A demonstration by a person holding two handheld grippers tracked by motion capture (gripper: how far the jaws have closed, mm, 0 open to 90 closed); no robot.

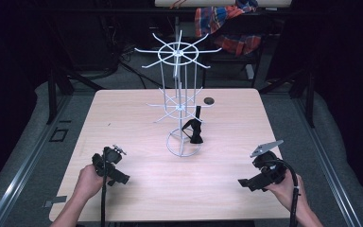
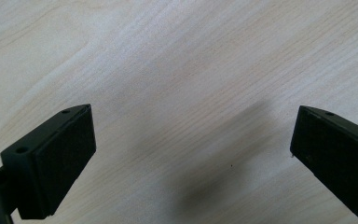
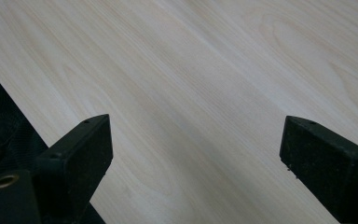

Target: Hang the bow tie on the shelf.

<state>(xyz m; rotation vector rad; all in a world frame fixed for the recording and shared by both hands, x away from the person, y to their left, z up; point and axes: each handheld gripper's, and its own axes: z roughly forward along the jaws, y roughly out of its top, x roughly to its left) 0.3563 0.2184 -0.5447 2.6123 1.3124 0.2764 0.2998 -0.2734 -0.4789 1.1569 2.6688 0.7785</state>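
Dark floor and black frames ring our pale wood surface (image 1: 123, 118), with a plaid cloth (image 1: 227, 23) draped on a rack far beyond it. Largest on the surface is a white wire stand (image 1: 179, 94), two tiers of spokes on a round base, standing well ahead of both sets of fingers and between them. A black bow tie (image 1: 194, 130) hangs low on the stand, on the side toward our right fingers, just above the base ring. A small dark disc (image 1: 209, 100) lies on the wood past the stand.

Our left gripper (image 1: 116, 175) sits near the front edge, held in the left hand (image 1: 89, 182), tilted down at bare wood. In the left gripper view its fingers (image 2: 58, 154) stand wide apart with nothing between them, a soft shadow on the grain ahead.

Our right gripper (image 1: 246, 183), in the right hand (image 1: 286, 189), points inward across the surface. In the right gripper view its fingers (image 3: 81, 158) also stand wide apart over bare wood, the surface's edge just beside the left one.
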